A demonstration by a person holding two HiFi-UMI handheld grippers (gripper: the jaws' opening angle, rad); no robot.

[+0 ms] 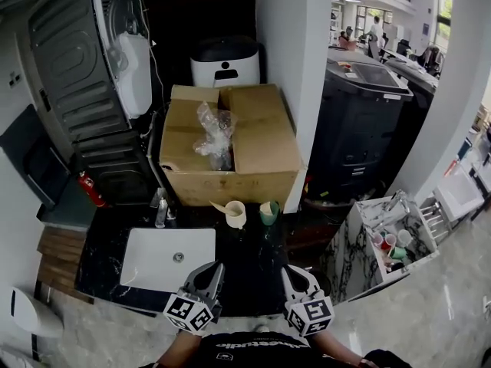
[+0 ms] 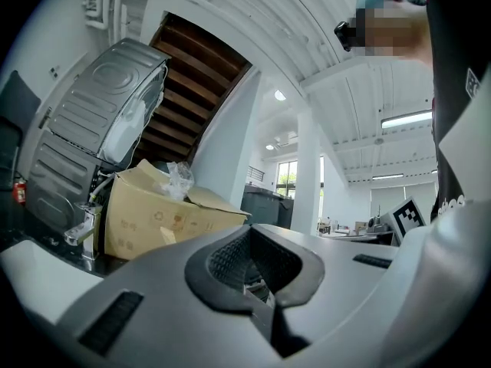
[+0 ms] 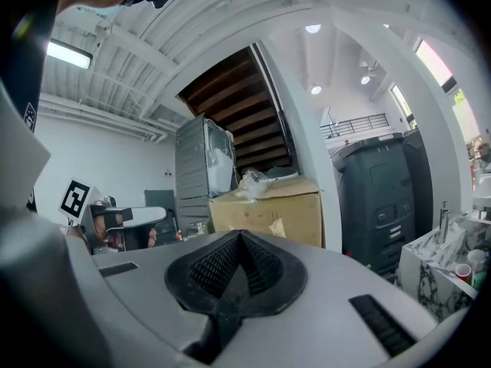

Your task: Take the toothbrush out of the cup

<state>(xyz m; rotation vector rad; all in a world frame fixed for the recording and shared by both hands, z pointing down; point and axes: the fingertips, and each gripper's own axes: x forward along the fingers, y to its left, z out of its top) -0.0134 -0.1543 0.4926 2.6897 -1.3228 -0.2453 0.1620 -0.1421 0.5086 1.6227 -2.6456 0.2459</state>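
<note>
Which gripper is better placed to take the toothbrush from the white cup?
Probably the left gripper: the white cup stands nearly straight ahead of it, and the toothbrush leans toward its side. The right gripper is nearer the green cup. Both are shut and empty.

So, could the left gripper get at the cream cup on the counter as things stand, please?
Probably yes: the dark counter between the left gripper and the cream cup looks bare, though its jaws are shut and would need opening first.

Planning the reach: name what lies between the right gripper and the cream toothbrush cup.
Head view: only bare black countertop between the right gripper and the cream toothbrush cup; the small green cup stands just right of that stretch.
</note>
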